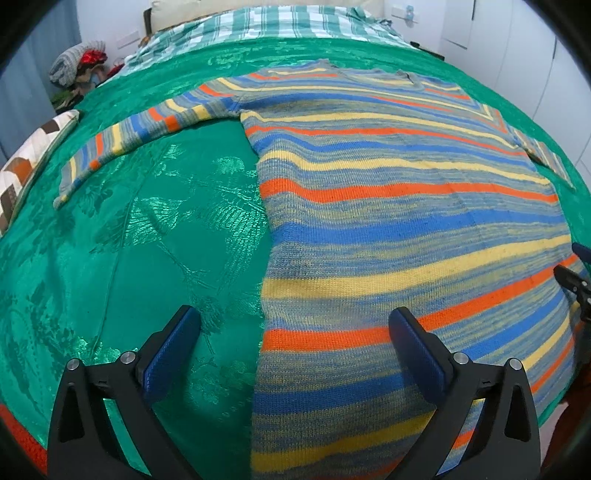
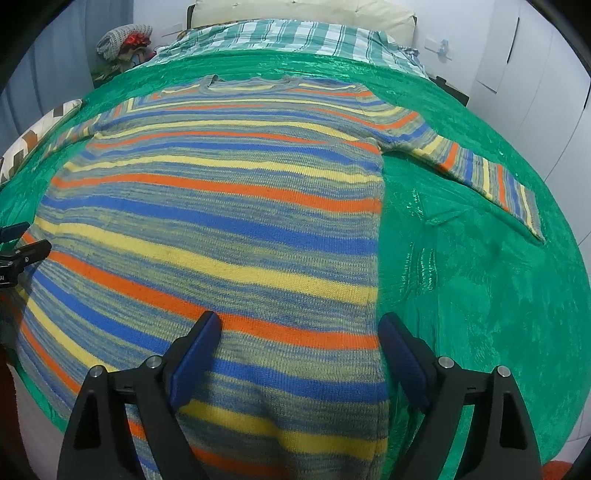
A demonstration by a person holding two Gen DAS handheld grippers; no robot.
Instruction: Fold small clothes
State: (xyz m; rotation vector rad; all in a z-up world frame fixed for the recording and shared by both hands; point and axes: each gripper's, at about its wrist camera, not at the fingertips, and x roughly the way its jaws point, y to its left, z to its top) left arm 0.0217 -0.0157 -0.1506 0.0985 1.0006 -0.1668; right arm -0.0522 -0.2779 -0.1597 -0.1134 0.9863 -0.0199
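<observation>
A striped knit sweater in blue, orange, yellow and grey lies flat on a green bedspread, both sleeves spread out. My left gripper is open and empty, hovering over the sweater's lower left side edge. My right gripper is open and empty over the sweater near its lower right side edge. The left sleeve stretches out to the left. The right sleeve stretches out to the right. Each gripper shows at the other view's edge.
The bedspread covers a bed with a green checked sheet and a pillow at the head. A patterned cushion lies at the left. A pile of clothes sits beyond it. White cupboards stand on the right.
</observation>
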